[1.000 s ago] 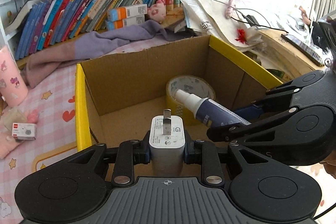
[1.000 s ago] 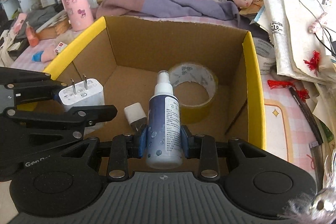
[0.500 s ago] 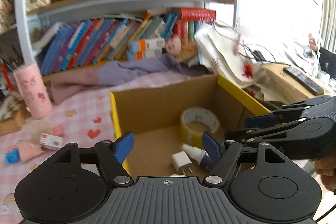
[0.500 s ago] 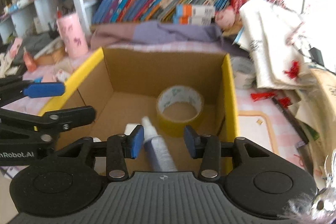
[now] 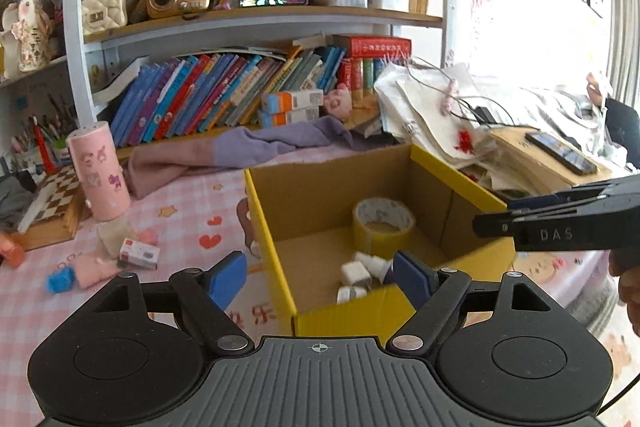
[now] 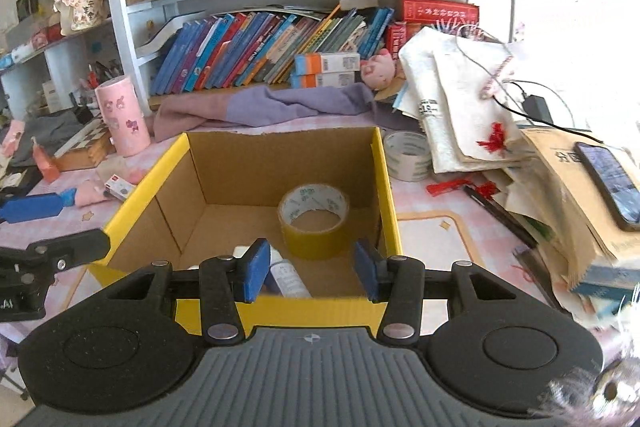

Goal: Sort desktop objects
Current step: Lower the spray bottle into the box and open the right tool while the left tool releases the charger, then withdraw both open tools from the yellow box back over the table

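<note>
1. Through the left wrist camera we see our left gripper (image 5: 320, 273) with its blue pads spread wide and nothing between them, held above the near corner of the cardboard box (image 5: 452, 171).
2. Inside the box, the yellow tape roll (image 5: 382, 227) stands toward the far wall; nearer our side lie two white chargers (image 5: 354, 273) and, partly hidden by the right pad, the spray bottle (image 5: 378, 263). They look blurred, so we cannot say exactly how they touch.
3. Left of the box, on the pink checked cloth, a small white and red carton (image 5: 138, 253), a blue clip-like piece (image 5: 60, 279) and a pink cup (image 5: 98, 177) are still outside.
4. The right gripper (image 5: 516, 213) enters this view side-on, right of the box, its two fingers visibly parted.
5. Through the right wrist camera our right gripper (image 6: 310, 269) also stands wide apart and empty, just over the near yellow rim of the box (image 6: 386, 187).
6. Below it the spray bottle (image 6: 288, 279) lies on the box floor, near the tape roll (image 6: 314, 221). A second, white tape roll (image 6: 408, 155) sits outside, just right of the box.
7. We judge that a drop-off has ended and a new pick is due. The next move calls for swinging the left gripper toward the small carton left of the box, and the right one toward the white roll, pads kept apart until they straddle the item.
</note>
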`<state>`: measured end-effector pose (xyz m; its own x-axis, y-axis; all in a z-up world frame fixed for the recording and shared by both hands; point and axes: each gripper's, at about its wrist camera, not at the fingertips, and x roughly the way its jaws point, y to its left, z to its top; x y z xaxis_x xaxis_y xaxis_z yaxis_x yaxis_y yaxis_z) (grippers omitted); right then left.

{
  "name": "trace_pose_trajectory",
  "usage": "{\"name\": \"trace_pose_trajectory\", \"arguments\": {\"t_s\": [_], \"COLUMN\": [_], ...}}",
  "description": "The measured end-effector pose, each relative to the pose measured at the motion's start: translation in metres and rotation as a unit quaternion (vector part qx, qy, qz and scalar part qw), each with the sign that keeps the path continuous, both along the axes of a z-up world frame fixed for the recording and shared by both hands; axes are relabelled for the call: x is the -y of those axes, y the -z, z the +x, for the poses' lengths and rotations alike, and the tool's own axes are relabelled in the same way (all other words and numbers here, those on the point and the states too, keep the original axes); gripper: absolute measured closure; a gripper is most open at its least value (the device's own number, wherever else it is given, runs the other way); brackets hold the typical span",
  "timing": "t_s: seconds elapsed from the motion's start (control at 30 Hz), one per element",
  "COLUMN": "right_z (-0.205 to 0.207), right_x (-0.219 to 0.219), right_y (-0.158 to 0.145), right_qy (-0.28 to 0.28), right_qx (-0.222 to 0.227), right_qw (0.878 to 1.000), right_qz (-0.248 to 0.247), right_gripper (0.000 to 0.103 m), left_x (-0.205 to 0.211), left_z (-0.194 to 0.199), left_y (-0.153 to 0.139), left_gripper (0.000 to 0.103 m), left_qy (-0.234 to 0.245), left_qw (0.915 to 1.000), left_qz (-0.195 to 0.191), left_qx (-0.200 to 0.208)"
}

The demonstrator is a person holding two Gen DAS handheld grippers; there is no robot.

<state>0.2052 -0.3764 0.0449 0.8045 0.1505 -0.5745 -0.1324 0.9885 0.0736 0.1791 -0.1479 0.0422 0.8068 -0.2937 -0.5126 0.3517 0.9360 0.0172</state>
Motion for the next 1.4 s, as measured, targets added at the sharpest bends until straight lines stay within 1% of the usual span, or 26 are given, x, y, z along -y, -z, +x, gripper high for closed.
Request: {"name": "trace_pose_trajectory", "arguments": {"t_s": [0.17,0.3,0.57,1.13,1.4], "right_z": [-0.025,-0.045,-0.078,-0.125,-0.138], "right_x": [-0.013,-0.023,-0.049,-0.13,-0.157], "right_y": [0.003,0.012,0.023,0.038,0.042], "right_qy": [0.028,0.049,0.072,0.057,0.051], "right_qx": [-0.007,-0.021,-0.044,-0.06,-0.067], "right_qw": [1.0,0.999,0.996,0.997,0.996], "right_qz": [0.004,-0.003,-0.003,0.002,0.004], "right_gripper": [0.059,0.059,0.059,0.059,0.058], "left_x": [-0.015,-0.028,-0.053,-0.114,-0.137], "left_z": [-0.014,-0.024,-0.045,-0.081,-0.092], "left_y": [0.006,0.013,0.021,0.024,0.028], "left_gripper": [0.019,0.019,0.019,0.019,0.018], "left_qy": [0.01,0.016,0.03,0.031,0.028], "left_qw": [0.9999,0.9996,0.9988,0.9979,0.9978], "left_qz": [-0.002,-0.006,0.001,0.019,0.025], "left_qx": [-0.007,-0.022,-0.039,-0.053,-0.055]}}
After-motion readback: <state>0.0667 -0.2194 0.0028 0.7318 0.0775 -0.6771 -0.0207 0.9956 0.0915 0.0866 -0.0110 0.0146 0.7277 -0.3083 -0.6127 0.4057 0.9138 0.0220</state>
